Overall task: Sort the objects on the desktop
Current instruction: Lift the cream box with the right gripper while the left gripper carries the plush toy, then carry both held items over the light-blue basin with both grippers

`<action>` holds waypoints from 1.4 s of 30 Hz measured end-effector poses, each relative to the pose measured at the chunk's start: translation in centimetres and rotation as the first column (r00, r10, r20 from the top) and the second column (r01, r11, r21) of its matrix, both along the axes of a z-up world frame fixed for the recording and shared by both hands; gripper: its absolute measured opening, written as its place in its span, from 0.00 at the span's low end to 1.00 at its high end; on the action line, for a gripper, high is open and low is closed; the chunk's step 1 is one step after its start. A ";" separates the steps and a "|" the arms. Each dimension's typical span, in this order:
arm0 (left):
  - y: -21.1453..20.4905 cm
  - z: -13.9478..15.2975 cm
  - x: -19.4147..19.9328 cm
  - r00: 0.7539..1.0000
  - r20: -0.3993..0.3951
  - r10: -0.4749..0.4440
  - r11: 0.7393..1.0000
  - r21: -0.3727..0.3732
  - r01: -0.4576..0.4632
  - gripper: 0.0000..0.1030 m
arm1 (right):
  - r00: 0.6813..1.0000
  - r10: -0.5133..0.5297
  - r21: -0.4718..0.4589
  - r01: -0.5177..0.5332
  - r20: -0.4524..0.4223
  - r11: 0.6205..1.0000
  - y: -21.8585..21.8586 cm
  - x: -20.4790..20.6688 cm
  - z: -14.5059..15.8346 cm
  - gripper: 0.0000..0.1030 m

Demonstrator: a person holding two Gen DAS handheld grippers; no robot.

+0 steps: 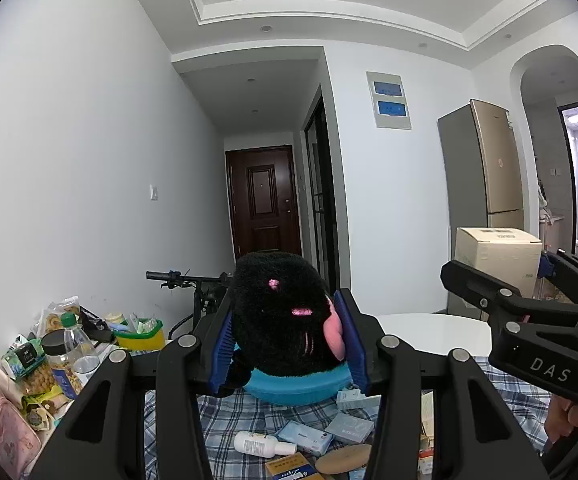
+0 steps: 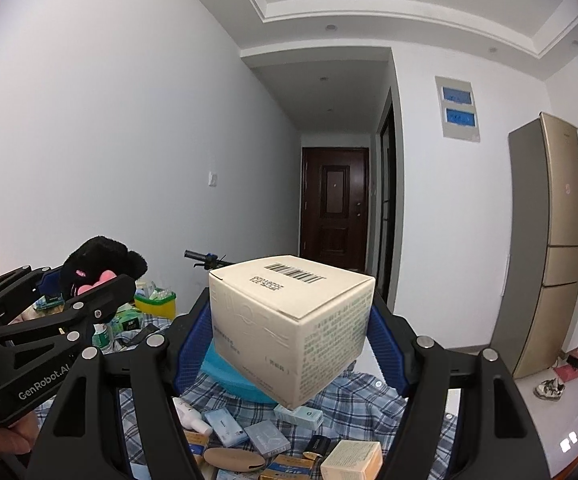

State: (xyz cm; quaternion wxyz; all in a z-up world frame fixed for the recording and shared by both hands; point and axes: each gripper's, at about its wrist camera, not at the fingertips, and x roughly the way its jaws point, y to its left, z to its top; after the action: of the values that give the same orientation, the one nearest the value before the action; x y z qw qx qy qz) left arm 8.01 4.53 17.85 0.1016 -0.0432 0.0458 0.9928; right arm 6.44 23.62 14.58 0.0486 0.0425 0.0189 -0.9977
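**Both claws loaded, sorting spots still to be found**

Closest in, the left gripper [image 1: 289, 344] is clamped on a fuzzy black plush toy with pink patches [image 1: 281, 316], held aloft between the blue pads. Alongside it, the right gripper [image 2: 289, 336] squeezes a cream cardboard box with a barcode on top [image 2: 289, 320], tilted corner-down, also off the surface. The two loads ride side by side, apart, neither nearer the pile. Everything turns on what lies straight below: a blue-and-white checked cloth [image 1: 217, 420] strewn with a white squeeze bottle [image 1: 263, 443], small pale-blue packets [image 1: 305, 436] and a tan oval case [image 1: 343, 458]. A blue round dish [image 1: 297, 386] sits beneath the toy; touching or not, I cannot tell. Left, a yellow tub with a green rim [image 1: 141, 336]. Beyond: bicycle handlebar [image 1: 177, 278], gold refrigerator [image 1: 485, 168], dark brown door [image 1: 265, 200].
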 end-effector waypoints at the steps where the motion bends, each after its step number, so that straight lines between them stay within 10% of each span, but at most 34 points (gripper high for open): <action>1: -0.1 0.0 0.0 1.000 -0.002 0.002 1.000 0.006 -0.002 0.48 | 1.000 0.003 0.000 -0.003 0.003 1.000 0.0 -0.2 0.0 0.68; 42: -2.3 -0.3 -27.3 0.997 0.076 0.020 0.992 0.120 -0.029 0.48 | 0.999 -0.008 0.000 0.008 0.051 1.000 0.9 -23.9 0.3 0.68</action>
State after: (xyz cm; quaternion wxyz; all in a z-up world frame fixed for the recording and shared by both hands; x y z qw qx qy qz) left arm -19.31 2.26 17.57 0.0936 -0.0748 -0.0187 0.9926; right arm -17.49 24.55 14.84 0.0452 0.0680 0.0176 -0.9965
